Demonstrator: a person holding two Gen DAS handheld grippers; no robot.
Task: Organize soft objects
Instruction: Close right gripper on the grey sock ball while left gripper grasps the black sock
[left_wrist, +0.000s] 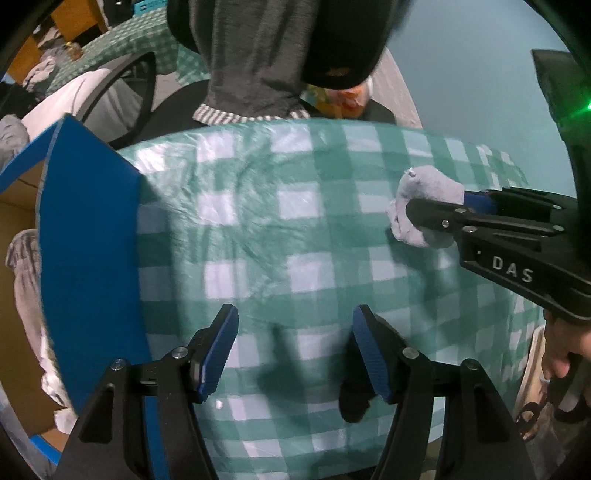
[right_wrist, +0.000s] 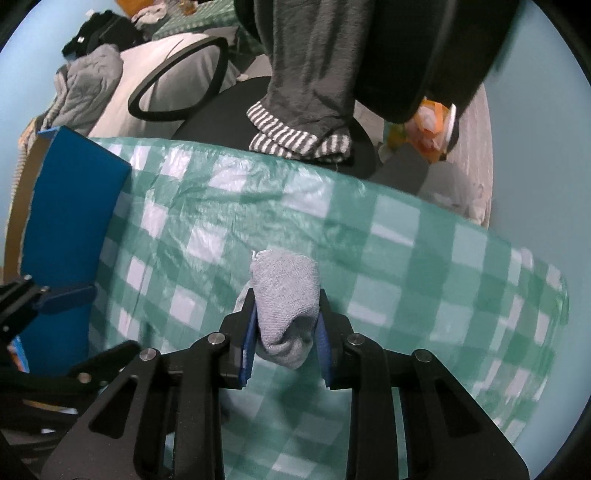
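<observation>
So everything sits around the table. The box is at its left end, flap hanging over the tabletop, with some soft stuff inside it. The rolled cloth is over the table's right half, pinched between the right gripper pads. The left gripper hangs over the table's near middle, just right of the box. Behind the table's far edge there's a chair, and a person's leg right of it.

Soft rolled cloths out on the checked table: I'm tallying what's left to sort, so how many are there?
1: the grey rolled cloth, gripped in the right tool. More soft items sit in the blue box, partly hidden.
</observation>
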